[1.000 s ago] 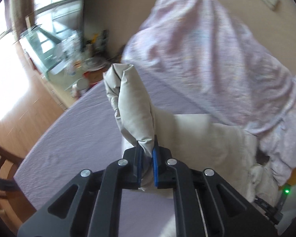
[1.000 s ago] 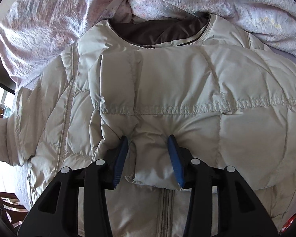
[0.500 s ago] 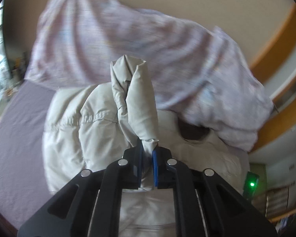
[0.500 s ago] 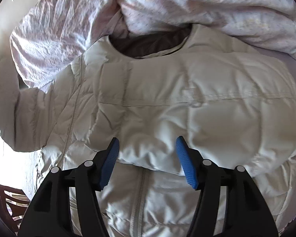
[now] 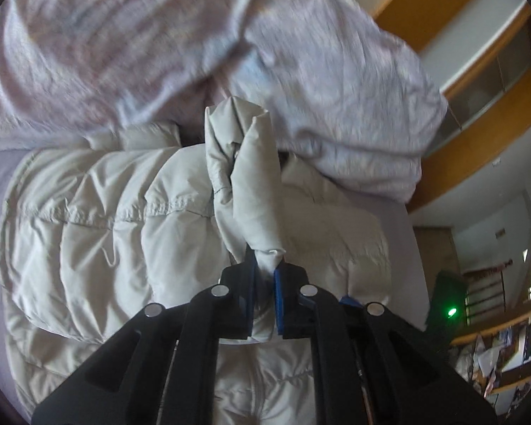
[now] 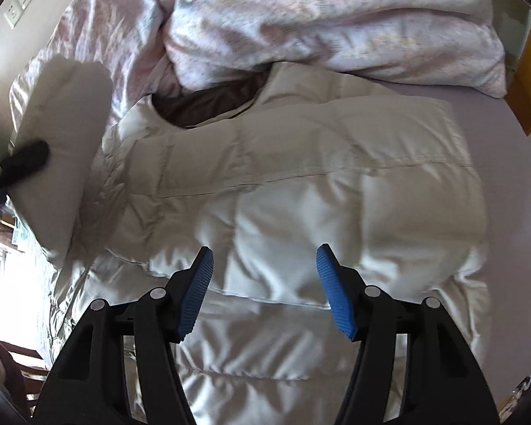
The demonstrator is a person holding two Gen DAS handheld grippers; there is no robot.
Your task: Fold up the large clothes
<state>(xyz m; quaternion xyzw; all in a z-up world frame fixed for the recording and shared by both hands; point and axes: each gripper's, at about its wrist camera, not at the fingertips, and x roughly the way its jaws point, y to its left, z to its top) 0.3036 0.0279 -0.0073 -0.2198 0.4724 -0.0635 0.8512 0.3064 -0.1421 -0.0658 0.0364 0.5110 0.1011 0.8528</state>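
A cream quilted down jacket lies spread on the lilac bed sheet, its dark-lined collar toward the crumpled duvet. In the left wrist view my left gripper is shut on the end of the jacket's sleeve, which stands up over the jacket body. That raised sleeve shows at the left of the right wrist view with the left gripper's dark finger on it. My right gripper hangs open above the folded-over part of the jacket, nothing between its blue pads.
A rumpled pink-white duvet is piled at the head of the bed, against the jacket's collar. Wooden trim and shelves lie to the right in the left wrist view. A wall socket sits at the upper left.
My left gripper has swung the sleeve from beside the bed across over the jacket body. My right gripper has let go of the jacket fold, its jaws have widened, and it has drawn back.
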